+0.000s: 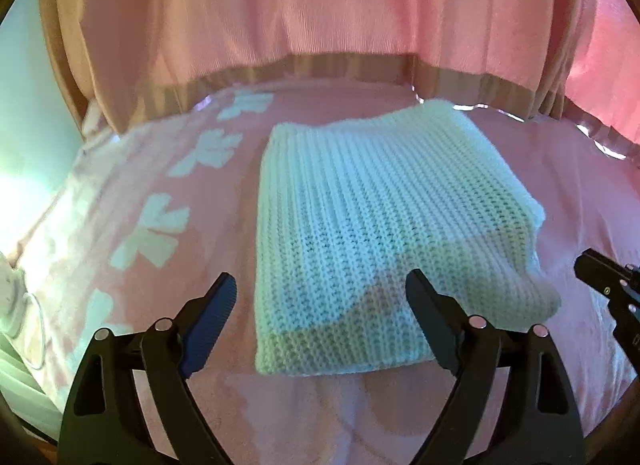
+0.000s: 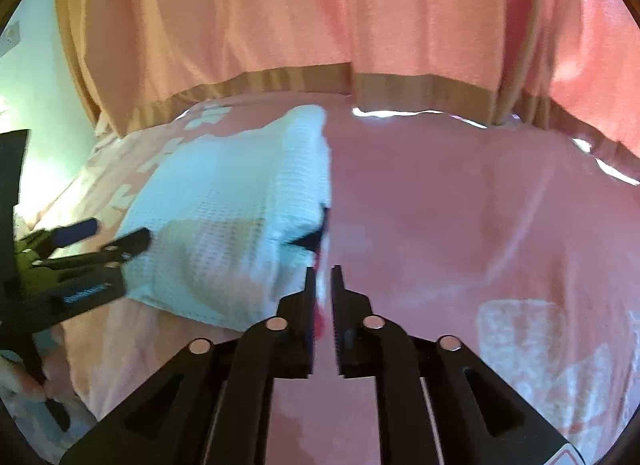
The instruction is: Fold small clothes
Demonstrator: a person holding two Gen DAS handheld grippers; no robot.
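A white knitted garment (image 1: 384,225) lies folded in a rough rectangle on the pink bedspread (image 1: 200,345). My left gripper (image 1: 320,289) is open and empty, its fingers just above the garment's near left edge. In the right wrist view the garment (image 2: 224,209) lies to the left. My right gripper (image 2: 324,277) is nearly shut with a narrow gap, just right of the garment's near right corner; nothing clearly sits between its fingers. The right gripper shows at the right edge of the left wrist view (image 1: 608,285), and the left gripper at the left of the right wrist view (image 2: 100,241).
Pink curtains (image 1: 320,5) with a tan hem hang behind the bed. The bedspread has white bow patterns (image 1: 152,233) at the left and a white patch (image 2: 540,345) at the right. A white cable (image 1: 24,305) lies at the far left.
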